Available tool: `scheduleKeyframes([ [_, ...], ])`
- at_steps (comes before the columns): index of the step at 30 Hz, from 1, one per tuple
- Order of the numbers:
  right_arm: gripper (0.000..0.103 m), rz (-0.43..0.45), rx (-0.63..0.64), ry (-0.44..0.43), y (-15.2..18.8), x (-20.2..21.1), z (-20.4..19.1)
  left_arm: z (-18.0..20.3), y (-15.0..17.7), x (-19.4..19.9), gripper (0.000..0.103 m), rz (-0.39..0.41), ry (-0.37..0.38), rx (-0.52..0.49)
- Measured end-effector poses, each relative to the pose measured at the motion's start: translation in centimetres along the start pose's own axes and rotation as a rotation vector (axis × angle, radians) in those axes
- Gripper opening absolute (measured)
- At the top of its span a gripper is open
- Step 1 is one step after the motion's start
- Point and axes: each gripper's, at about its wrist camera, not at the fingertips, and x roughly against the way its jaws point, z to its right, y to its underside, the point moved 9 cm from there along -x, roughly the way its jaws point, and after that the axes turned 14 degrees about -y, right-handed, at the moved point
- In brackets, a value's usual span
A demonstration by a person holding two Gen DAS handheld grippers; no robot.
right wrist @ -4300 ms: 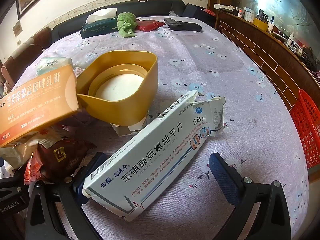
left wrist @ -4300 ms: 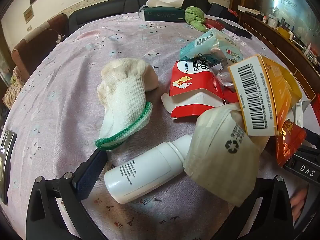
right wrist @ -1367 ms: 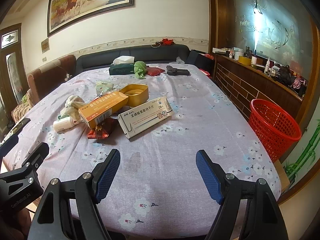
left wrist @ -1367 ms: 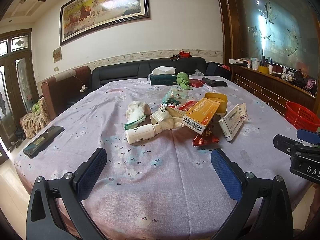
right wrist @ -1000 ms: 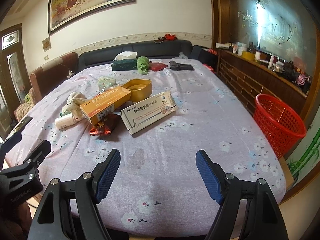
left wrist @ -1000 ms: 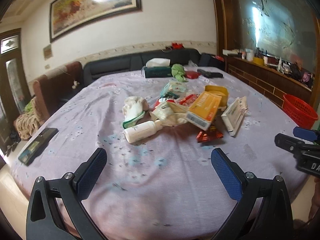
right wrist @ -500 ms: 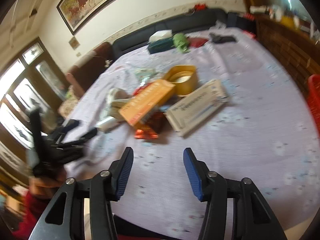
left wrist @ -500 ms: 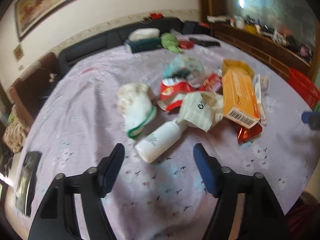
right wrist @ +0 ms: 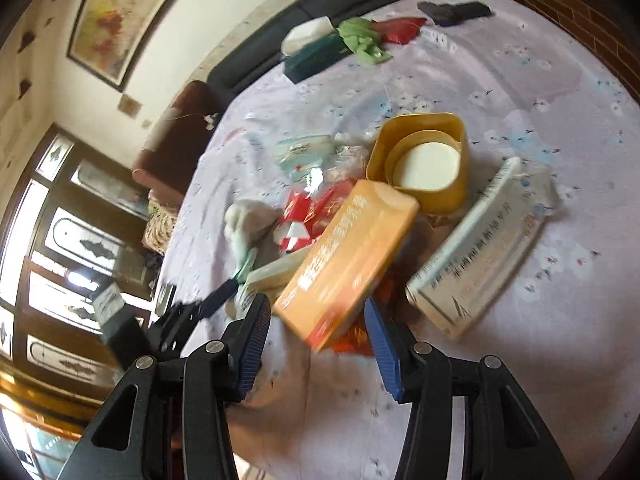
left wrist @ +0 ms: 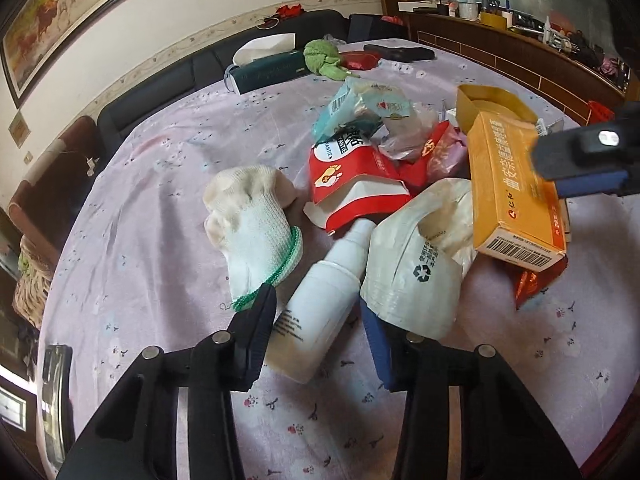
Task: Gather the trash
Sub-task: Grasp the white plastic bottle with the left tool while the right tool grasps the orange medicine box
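A trash pile lies on the lilac tablecloth (left wrist: 160, 208). My left gripper (left wrist: 316, 336) is open, its fingers either side of the base of a white plastic bottle (left wrist: 320, 304) that lies flat. A white knit glove (left wrist: 252, 216) lies left of it, a cream recycling-mark bag (left wrist: 416, 276) right. My right gripper (right wrist: 316, 344) is open, its fingers either side of the near end of an orange box (right wrist: 348, 256), also in the left wrist view (left wrist: 512, 192). Red packets (left wrist: 352, 184), a yellow tub (right wrist: 424, 160) and a white medicine box (right wrist: 484, 248) lie in the pile.
At the table's far end are a dark green tissue box (left wrist: 268, 68), a green cloth (left wrist: 324, 56), a red pouch (right wrist: 400, 28) and a black case (right wrist: 452, 10). A phone (left wrist: 56, 396) lies at the table's left edge. A dark sofa (left wrist: 168, 80) stands behind.
Both grippers have moved in close from far back and narrowed their opening. The left now straddles the bottle's base, the right straddles the orange box's end.
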Motion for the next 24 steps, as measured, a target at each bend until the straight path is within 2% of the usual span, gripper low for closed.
scheduleKeyframes([
  [2,0.054,-0.006,0.003,0.020,-0.6,-1.1,0.3,0.2,0.3,-0.3,0.031,-0.020,0.008,0.006],
  [5,0.049,-0.031,-0.001,0.026,-0.7,-2.3,0.7,0.0,0.6,-0.3,0.029,-0.034,0.021,0.044],
  [8,0.032,0.005,0.070,0.045,-0.4,-1.6,0.2,-0.1,1.3,0.3,0.029,-0.031,0.027,0.083],
  [10,0.014,0.034,0.125,0.061,-0.3,-0.9,-0.3,-0.4,1.8,0.8,0.029,-0.025,0.028,0.125],
  [13,0.006,0.068,0.184,0.056,0.2,0.4,-0.9,-0.8,2.5,1.8,0.029,-0.014,0.043,0.193],
  [16,0.006,0.088,0.222,0.044,0.9,1.4,-1.3,-0.9,3.3,3.0,0.029,-0.006,0.049,0.231],
  [18,0.008,0.079,0.214,0.008,1.2,1.8,-1.5,-1.2,3.7,3.7,0.029,0.000,0.035,0.245],
  [19,0.013,0.064,0.207,-0.003,1.3,1.6,-1.5,-1.5,4.0,4.0,0.029,-0.002,0.023,0.252],
  [20,0.021,0.043,0.182,-0.018,1.4,1.4,-1.4,-1.6,4.2,4.2,0.029,-0.004,0.020,0.253],
  [21,0.042,0.041,0.165,-0.021,1.6,1.3,-1.2,-1.9,4.5,4.6,0.029,-0.004,0.025,0.258],
  [22,0.058,0.043,0.147,-0.023,1.6,1.2,-1.0,-2.1,4.7,4.8,0.029,-0.003,0.026,0.261],
  [24,0.061,0.039,0.140,-0.010,1.5,0.7,-0.8,-2.6,5.2,5.4,0.029,0.002,0.016,0.265],
])
